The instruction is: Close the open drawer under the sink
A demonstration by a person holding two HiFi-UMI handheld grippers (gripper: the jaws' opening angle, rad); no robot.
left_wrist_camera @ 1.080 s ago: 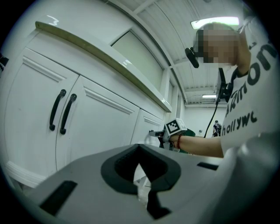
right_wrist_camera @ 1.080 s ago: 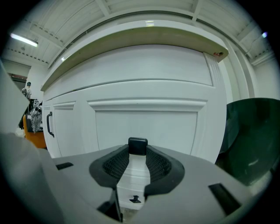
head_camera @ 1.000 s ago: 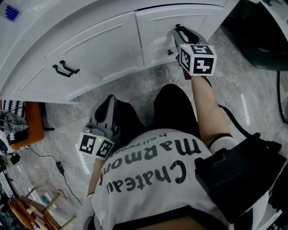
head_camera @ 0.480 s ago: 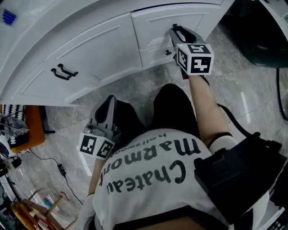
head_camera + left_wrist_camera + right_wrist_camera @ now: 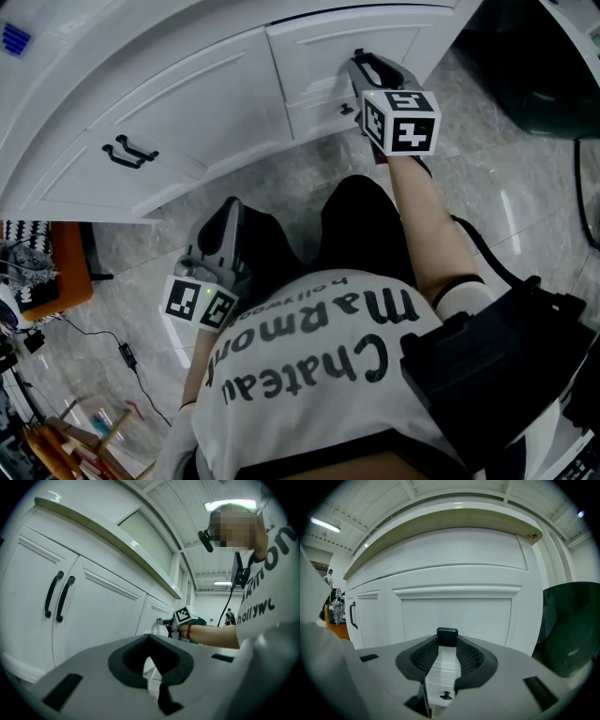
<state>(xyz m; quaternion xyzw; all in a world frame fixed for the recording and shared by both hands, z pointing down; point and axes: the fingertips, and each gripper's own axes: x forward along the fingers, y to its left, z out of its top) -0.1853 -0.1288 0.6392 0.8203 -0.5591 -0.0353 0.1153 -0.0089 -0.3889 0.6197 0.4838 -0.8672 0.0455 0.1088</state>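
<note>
Clamped on the drawer's black handle (image 5: 446, 637), the right gripper (image 5: 357, 64) has its jaws set fairly wide, and the handle fills the gap between their tips. The drawer (image 5: 457, 613) is the upper white panel in the cabinet's right-hand section, directly under the overhanging countertop edge (image 5: 440, 520). In the head view a thin dark line runs along its top, and its front looks about level with the fronts beside it. A second, smaller black handle (image 5: 345, 110) sits on the lower front just beneath.

To the left of the drawer are the cabinet's double doors (image 5: 187, 112), which carry a pair of black bar handles (image 5: 124, 151) side by side. A dark green bin (image 5: 572, 630) stands just right of the cabinet.

The left gripper (image 5: 225, 214) is held low beside the person's knee and well apart from the cabinet. Its jaws are drawn together at the tips with nothing between them, and only a narrow slit of pale floor shows through.

The grey marbled floor (image 5: 281, 187) runs along under the cabinet. At the far left an orange stool (image 5: 66, 267) stands by a thin black cable (image 5: 122, 347).
</note>
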